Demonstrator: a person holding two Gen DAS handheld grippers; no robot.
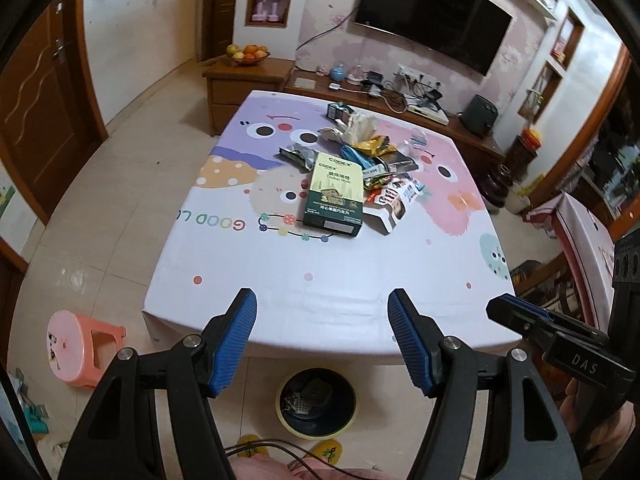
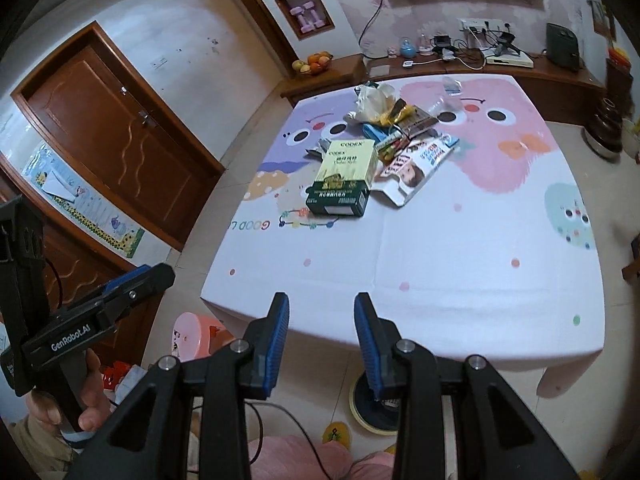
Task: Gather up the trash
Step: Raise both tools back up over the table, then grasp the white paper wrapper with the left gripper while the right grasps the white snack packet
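Green box (image 1: pixel 334 196) mid-tabletop (image 1: pixel 328 280), nearest of the pile; bin (image 1: pixel 316 404) below near edge. Left hand-held gripper (image 1: pixel 322 312) wide, right hand-held gripper (image 2: pixel 322 314) narrower, both empty. Reach over, pinch box sides.

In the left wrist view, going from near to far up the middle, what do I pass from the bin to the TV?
Trash bin on the floor → bare near edge of the table → green CODEX box → pile of wrappers → low wooden TV cabinet → wall-mounted TV.
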